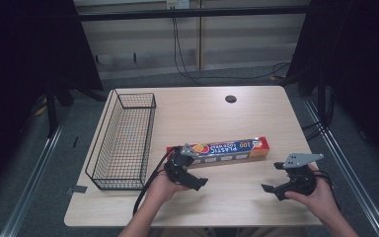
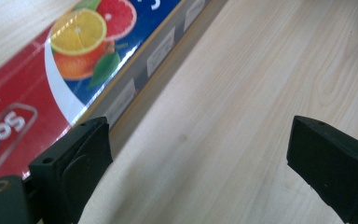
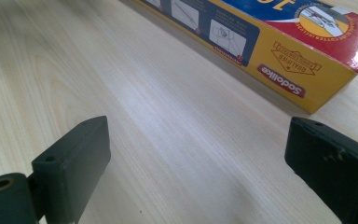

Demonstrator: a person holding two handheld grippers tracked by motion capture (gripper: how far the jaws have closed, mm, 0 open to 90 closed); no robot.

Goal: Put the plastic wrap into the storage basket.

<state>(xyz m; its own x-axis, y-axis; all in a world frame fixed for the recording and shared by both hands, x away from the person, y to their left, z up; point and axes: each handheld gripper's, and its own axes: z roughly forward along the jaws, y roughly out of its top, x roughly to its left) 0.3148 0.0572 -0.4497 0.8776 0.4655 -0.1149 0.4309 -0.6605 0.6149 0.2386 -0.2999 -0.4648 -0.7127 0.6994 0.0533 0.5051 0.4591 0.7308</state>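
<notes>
The plastic wrap box (image 1: 218, 150) is red, blue and yellow, printed with citrus slices; the wire basket (image 1: 123, 140) is black; the table (image 1: 256, 197) pale woodgrain.

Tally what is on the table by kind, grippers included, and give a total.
Plastic wrap box: 1
Wire basket: 1
Grippers: 2, the left gripper and the right gripper, both with jaws open
Total: 4

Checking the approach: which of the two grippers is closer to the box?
The left gripper, right at the red end of the box; the right gripper sits apart.
</notes>
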